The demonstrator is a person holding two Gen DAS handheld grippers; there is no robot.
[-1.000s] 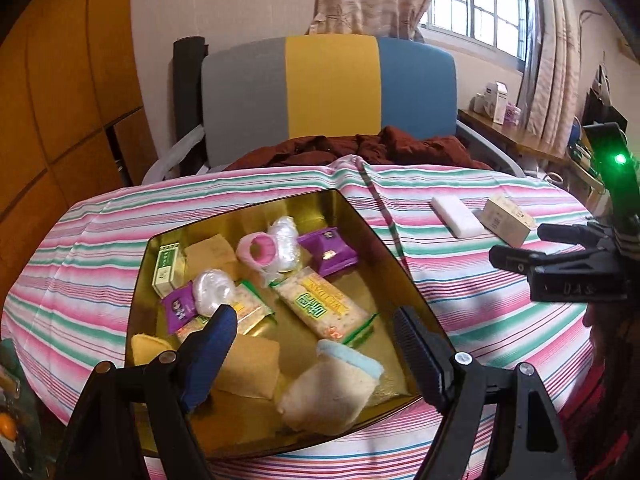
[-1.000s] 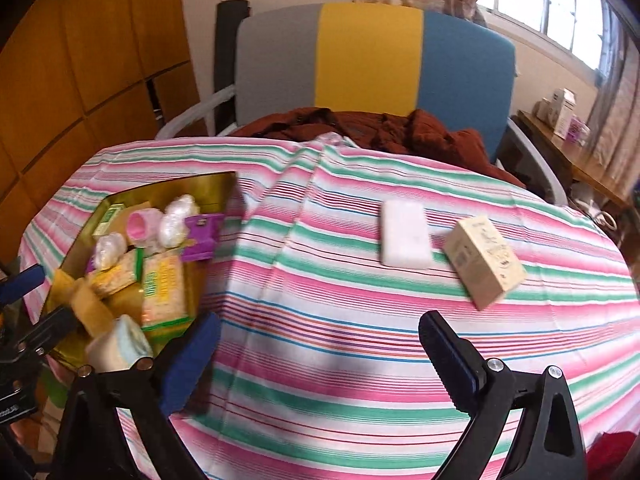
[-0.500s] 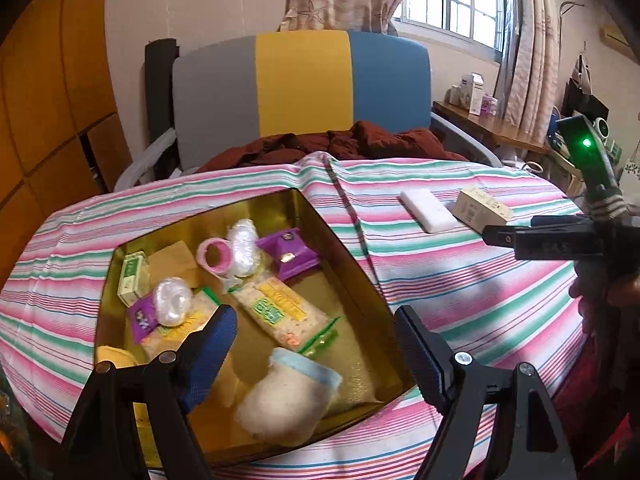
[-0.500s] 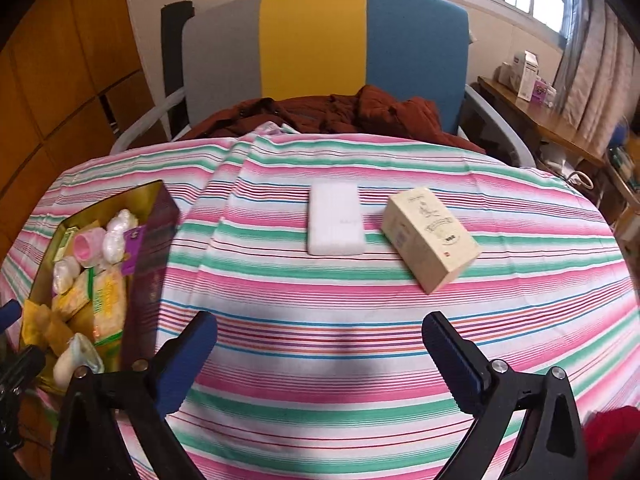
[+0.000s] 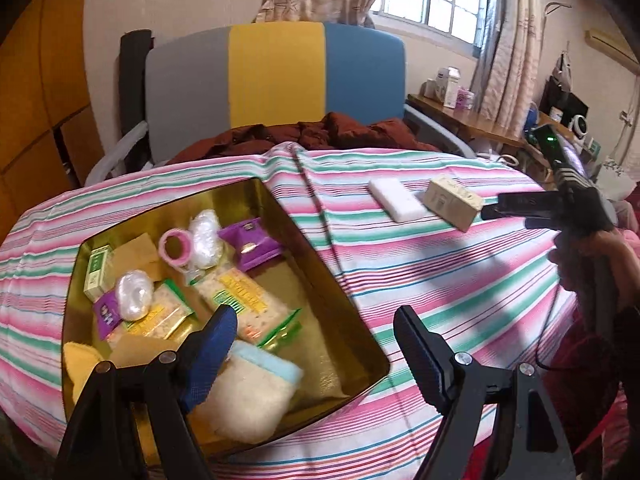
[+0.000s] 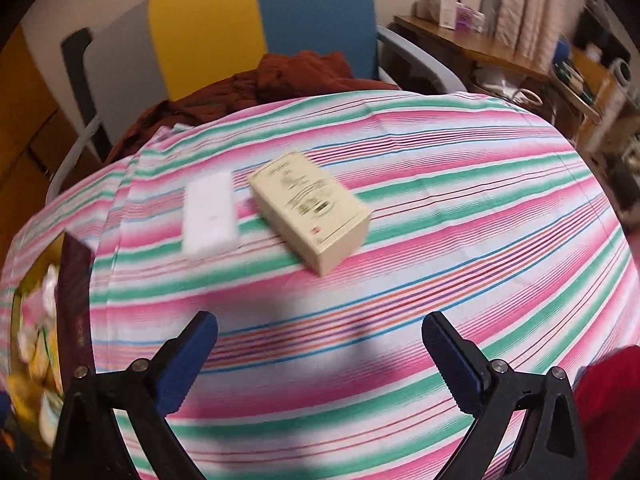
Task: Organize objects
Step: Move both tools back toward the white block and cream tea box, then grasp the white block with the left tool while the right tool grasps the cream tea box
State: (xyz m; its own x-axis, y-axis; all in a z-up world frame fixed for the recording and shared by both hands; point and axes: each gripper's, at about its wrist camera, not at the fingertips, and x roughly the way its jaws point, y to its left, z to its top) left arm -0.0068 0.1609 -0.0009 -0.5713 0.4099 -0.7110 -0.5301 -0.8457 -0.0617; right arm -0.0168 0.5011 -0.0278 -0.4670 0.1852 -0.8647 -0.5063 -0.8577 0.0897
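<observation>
At the left of the striped tablecloth (image 5: 420, 280) sits a gold tin (image 5: 332, 280) with thin metal walls and a shiny inside. It already holds soft, crinkly goods: snack packets (image 5: 240, 300), a pink roll of tape (image 5: 176, 246), clear plastic-wrapped lumps, a purple pouch and a fluffy cream sock (image 5: 244, 396). The left gripper (image 5: 316, 344) hangs over the tin's near corner with its jaws spread wide and nothing between them.

Further right, out on the cloth and well apart from the tin, lie the two loose things. The white bar (image 6: 210, 214) is flat, smooth and rounded at the corners; it looks rigid and a little slippery, so a pinch across its narrow width seems safest. Just beside it is the cream box (image 6: 310, 210), a printed cardboard carton with crisp edges, probably light and liable to dent under a hard squeeze; its long flat sides offer the best hold.

The right gripper (image 6: 320, 344) hovers short of the box, jaws fully apart and empty, and the view is blurred.
</observation>
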